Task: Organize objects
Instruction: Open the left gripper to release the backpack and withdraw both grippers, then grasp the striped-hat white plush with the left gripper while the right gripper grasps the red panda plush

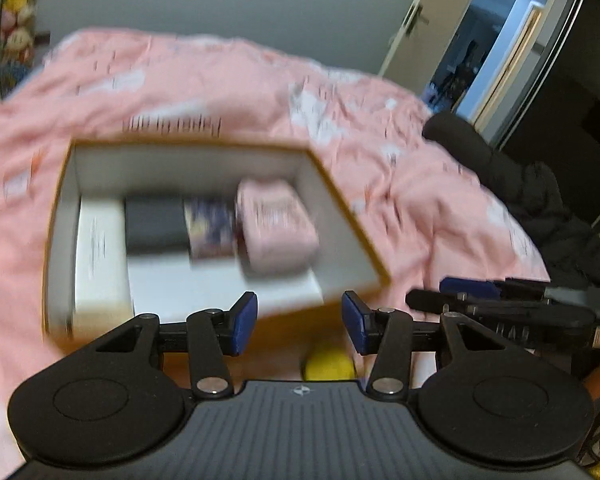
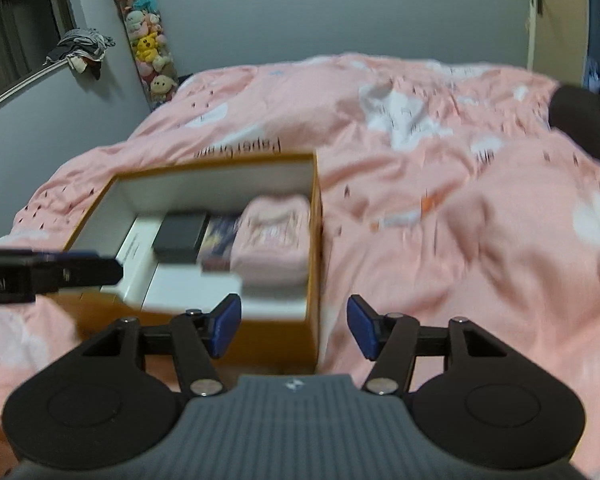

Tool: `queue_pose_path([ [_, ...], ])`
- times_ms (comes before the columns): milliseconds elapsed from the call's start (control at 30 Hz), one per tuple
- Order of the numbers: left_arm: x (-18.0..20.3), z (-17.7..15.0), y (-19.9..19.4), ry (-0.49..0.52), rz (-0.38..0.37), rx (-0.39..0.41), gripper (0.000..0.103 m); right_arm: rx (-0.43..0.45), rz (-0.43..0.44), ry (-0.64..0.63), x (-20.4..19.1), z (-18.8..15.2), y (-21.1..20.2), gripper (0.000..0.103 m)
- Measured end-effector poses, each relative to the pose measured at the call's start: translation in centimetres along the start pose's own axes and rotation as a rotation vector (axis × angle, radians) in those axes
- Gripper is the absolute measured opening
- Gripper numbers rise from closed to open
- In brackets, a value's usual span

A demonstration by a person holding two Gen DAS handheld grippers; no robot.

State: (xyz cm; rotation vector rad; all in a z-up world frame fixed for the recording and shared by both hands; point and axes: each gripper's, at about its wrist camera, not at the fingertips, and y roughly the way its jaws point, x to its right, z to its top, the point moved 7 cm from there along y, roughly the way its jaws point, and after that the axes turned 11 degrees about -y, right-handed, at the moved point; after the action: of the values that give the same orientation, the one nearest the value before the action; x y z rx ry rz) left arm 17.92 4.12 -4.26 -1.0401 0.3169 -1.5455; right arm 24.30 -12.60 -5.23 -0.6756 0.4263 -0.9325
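An orange cardboard box [image 1: 348, 216] with a white inside sits on the pink bed; it also shows in the right wrist view [image 2: 315, 240]. In it lie a pink pouch [image 1: 278, 226] [image 2: 274, 240], a dark patterned item [image 1: 212, 226] [image 2: 220, 240], a black flat box [image 1: 154, 222] [image 2: 180, 234] and a white box [image 1: 100, 252] [image 2: 136, 256]. My left gripper [image 1: 299, 322] is open and empty, just short of the box's near wall. My right gripper [image 2: 294, 326] is open and empty at the box's near right corner. A yellow round object [image 1: 329, 365] shows below the left fingers.
The pink duvet [image 2: 460, 208] covers the bed. Black clothing [image 1: 520, 196] lies at the bed's right edge. A tube of plush toys [image 2: 150, 48] stands in the far corner. A door [image 1: 416, 16] is open at the right. The other gripper [image 1: 500, 304] [image 2: 40, 274] shows in each view.
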Motion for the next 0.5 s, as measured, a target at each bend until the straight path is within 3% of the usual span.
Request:
queue_pose_path([
  [167, -1.7, -4.7, 0.3, -0.052, 0.068, -0.089, 0.055, -0.049, 0.059, 0.058, -1.4, -3.1, 0.1, 0.058],
  [300, -2.1, -7.1, 0.3, -0.064, 0.117, -0.111, 0.058, -0.082, 0.071, 0.019, -3.1, -4.8, 0.6, 0.058],
  [500, -3.8, -8.7, 1.2, -0.147, 0.125, -0.154, 0.058, -0.102, 0.088, -0.056, -4.4, -6.8, 0.1, 0.058],
])
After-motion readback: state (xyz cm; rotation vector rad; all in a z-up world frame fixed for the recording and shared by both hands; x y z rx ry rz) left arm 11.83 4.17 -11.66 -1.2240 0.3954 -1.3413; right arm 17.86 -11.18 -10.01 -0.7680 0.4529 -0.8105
